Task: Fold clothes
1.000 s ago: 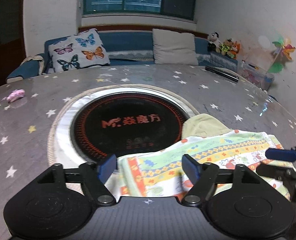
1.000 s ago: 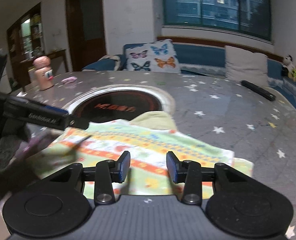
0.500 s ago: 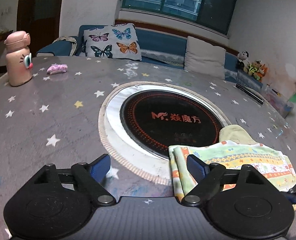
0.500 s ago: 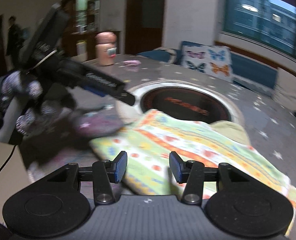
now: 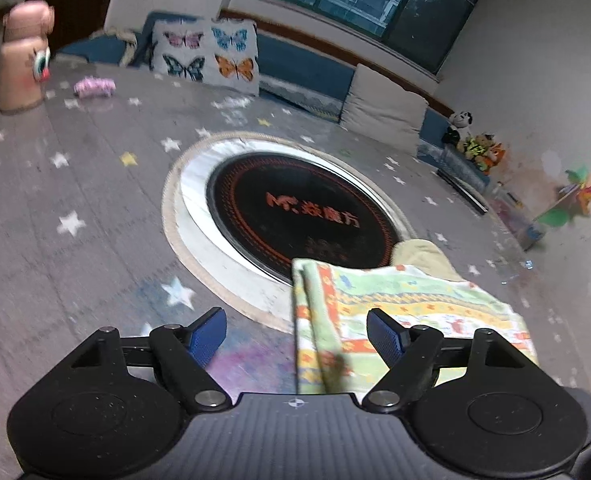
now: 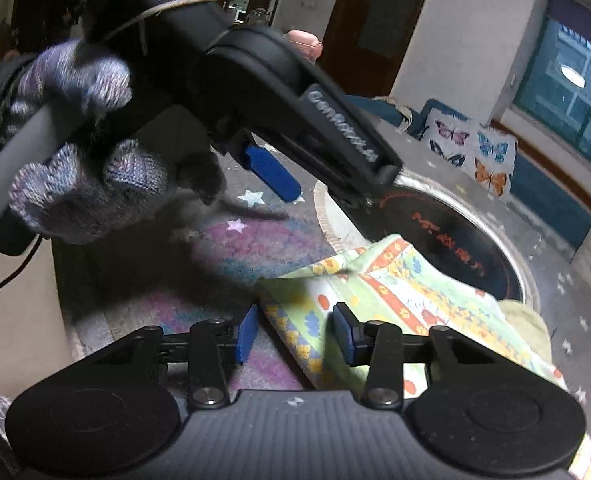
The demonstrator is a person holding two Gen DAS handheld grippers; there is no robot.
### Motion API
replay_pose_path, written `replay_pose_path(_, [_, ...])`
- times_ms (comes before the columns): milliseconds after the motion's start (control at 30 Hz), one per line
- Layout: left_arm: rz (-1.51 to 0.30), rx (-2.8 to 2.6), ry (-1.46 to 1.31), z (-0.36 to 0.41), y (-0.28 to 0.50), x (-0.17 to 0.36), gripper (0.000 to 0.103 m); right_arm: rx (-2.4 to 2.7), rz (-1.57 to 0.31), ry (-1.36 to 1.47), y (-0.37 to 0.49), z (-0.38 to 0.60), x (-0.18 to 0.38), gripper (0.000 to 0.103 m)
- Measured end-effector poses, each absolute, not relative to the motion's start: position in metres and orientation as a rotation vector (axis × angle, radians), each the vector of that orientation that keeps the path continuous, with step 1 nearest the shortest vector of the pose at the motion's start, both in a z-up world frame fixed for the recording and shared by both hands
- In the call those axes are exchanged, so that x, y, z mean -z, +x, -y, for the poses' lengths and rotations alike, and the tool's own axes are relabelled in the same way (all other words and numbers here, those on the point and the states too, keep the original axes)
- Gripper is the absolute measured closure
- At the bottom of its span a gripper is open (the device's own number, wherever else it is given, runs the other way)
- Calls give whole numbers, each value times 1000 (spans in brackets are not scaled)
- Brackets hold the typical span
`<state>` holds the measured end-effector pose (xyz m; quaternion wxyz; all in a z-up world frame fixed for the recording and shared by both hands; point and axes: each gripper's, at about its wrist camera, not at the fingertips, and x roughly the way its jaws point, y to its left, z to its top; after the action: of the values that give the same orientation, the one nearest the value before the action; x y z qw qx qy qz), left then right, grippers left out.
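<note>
A folded patterned garment (image 5: 395, 304), green, yellow and orange, lies on the round table by the black cooktop; it also shows in the right wrist view (image 6: 395, 300). A plain beige cloth (image 5: 419, 254) sticks out from under it. My left gripper (image 5: 297, 330) is open, just above the garment's left folded edge. My right gripper (image 6: 295, 330) is open, its jaws either side of the garment's near corner, not closed on it. In the right wrist view the left gripper (image 6: 279, 172), held by a gloved hand (image 6: 83, 168), hovers above the table.
A black round cooktop (image 5: 295, 208) with a white rim sits in the star-patterned table (image 5: 75, 200). A pink bottle (image 5: 23, 56) and a small pink object (image 5: 94, 86) stand at the far left. A sofa with butterfly cushions (image 5: 207, 54) lies beyond.
Both grippers have swung left along the garment toward its left end. The left gripper has risen and the right gripper now straddles the garment's corner.
</note>
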<state>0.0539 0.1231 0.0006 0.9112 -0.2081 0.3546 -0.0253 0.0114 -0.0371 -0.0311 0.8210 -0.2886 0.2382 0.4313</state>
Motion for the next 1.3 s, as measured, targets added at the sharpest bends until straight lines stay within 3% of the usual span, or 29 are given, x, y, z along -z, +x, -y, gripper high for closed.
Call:
replay_pose_path(133, [-758, 64, -473, -121, 58, 2, 26, -900, -506, -604, 12, 35, 29, 88])
replay_pose_path(233, [-776, 75, -524, -121, 61, 3, 26, -901, -516, -542, 14, 39, 21, 91])
replay_pose_path(400, [-827, 105, -641, -121, 71, 8, 26, -896, -515, -444, 20, 54, 2, 93])
replay_pose_path(500, [-853, 114, -688, -117, 77, 12, 34, -895, -508, -396, 20, 65, -6, 93])
replay_pose_path(567, [-865, 127, -729, -115, 80, 14, 41, -897, -505, -377, 20, 70, -10, 93])
replay_pose_path(733, [-898, 142, -806, -114, 83, 26, 81, -913, -512, -352, 16, 78, -9, 93])
replay_pose_path(833, [-900, 142, -813, -114, 83, 29, 87, -921, -525, -344, 17, 80, -7, 93])
replay_pose_path(1033, [-898, 137, -803, -113, 84, 28, 89, -918, -556, -275, 18, 102, -8, 86])
replay_pose_path(1300, [-896, 132, -789, -111, 85, 28, 89, -643, -594, -187, 60, 167, -1, 86])
